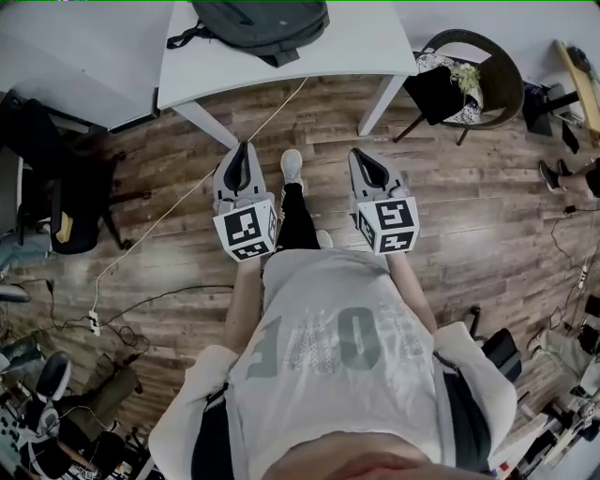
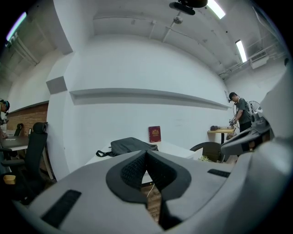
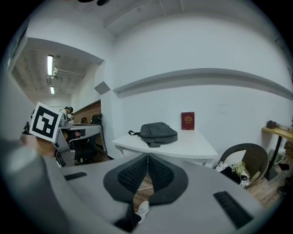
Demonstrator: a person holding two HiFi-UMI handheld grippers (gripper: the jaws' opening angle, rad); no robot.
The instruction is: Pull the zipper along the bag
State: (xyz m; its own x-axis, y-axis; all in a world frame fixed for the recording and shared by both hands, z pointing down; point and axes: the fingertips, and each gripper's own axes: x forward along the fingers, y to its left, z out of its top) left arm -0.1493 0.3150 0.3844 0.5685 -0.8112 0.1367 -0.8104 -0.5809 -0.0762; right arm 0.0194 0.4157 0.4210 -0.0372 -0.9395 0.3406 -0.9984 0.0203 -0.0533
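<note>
A dark grey backpack point(image 1: 262, 23) lies on the white table point(image 1: 366, 47), with a red book point(image 3: 187, 121) upright at the table's back. Short of the table's near edge, the left gripper point(image 1: 242, 148) and the right gripper point(image 1: 361, 155) hang over the floor, each with its jaws pressed together on nothing.

White table point(image 1: 375, 37) bearing dark bag point(image 1: 262, 23), red book point(image 3: 187, 121) upright behind

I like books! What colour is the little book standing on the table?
The book is dark red; right gripper view.
</note>
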